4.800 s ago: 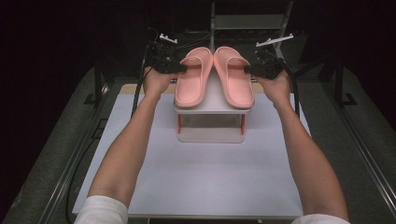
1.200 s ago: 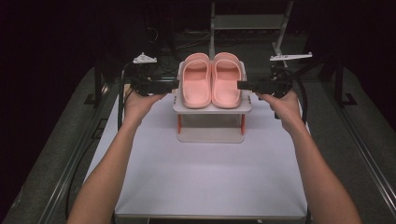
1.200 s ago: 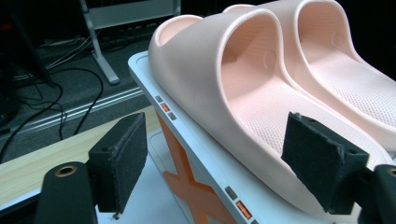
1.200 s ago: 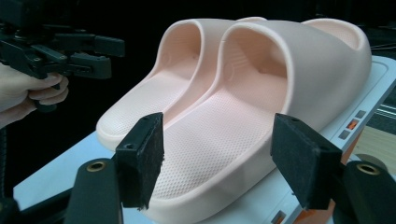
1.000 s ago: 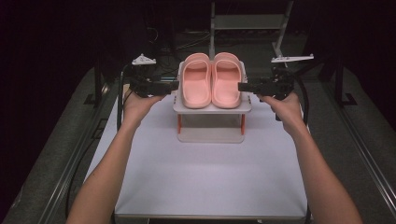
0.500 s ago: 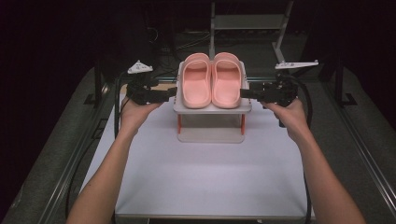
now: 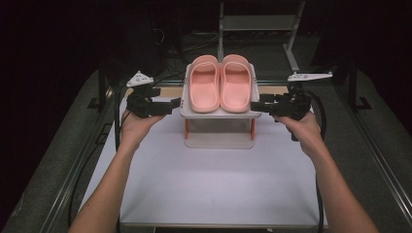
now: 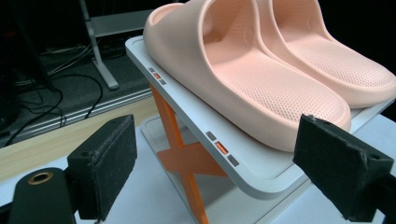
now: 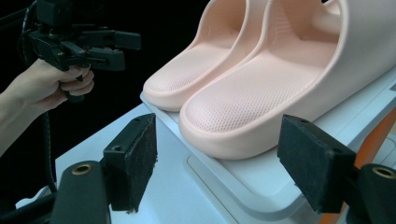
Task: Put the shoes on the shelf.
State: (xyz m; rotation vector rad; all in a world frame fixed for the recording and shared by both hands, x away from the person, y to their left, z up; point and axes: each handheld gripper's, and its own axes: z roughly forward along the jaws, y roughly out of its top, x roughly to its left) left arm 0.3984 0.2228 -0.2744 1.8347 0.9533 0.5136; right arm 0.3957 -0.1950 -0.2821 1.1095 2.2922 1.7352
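White table (image 7: 214,184); slippers (image 7: 221,83) on rack (image 7: 218,114); orange brace (image 8: 184,161) seen close-up; both tongs wide, empty.

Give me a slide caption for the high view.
Two open grippers, left gripper and right gripper, flank a small rack holding pink slippers.

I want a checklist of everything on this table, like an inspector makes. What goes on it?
Surface: white table top, bare in front of the stand.
Job's things: two pink slippers side by side on a small white shoe stand with orange legs.
Clutter: nothing seen.
Grippers: left tongs beside the stand's left edge, right tongs beside its right edge; both open, jaws just been opening, nothing between them, neither touching the slippers.
Cables: black cable trailing from the left tongs; more cables on the floor behind.
Surroundings: dark room, metal frame behind the table.
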